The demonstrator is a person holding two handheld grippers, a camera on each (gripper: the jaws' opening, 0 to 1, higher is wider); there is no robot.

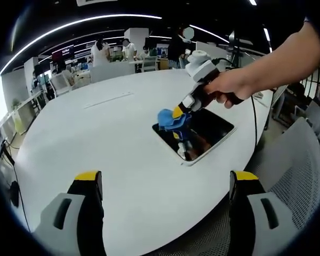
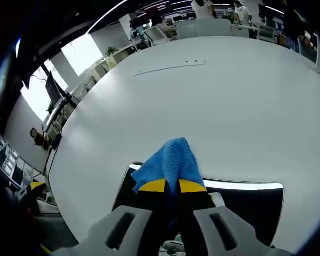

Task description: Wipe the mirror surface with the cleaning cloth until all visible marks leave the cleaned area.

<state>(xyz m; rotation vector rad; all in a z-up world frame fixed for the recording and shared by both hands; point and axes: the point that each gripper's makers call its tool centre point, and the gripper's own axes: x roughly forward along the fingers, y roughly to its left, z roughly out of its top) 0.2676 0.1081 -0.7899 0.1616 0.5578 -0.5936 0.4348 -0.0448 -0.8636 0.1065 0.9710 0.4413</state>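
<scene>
Left gripper: two black jaws, each capped with a yellow tip; pale grey moulded housings at the jaw bases, each bearing a dark oblong slot.

Right gripper: matching pattern; black jaws with yellow tip pads, grey housings with dark slotted recesses. Seen from the left gripper view, its body is white and grey at the upper end, black along the handle, with a thin black cable trailing down from the rear.

Hand: bare; forearm bare, no sleeve visible.
</scene>
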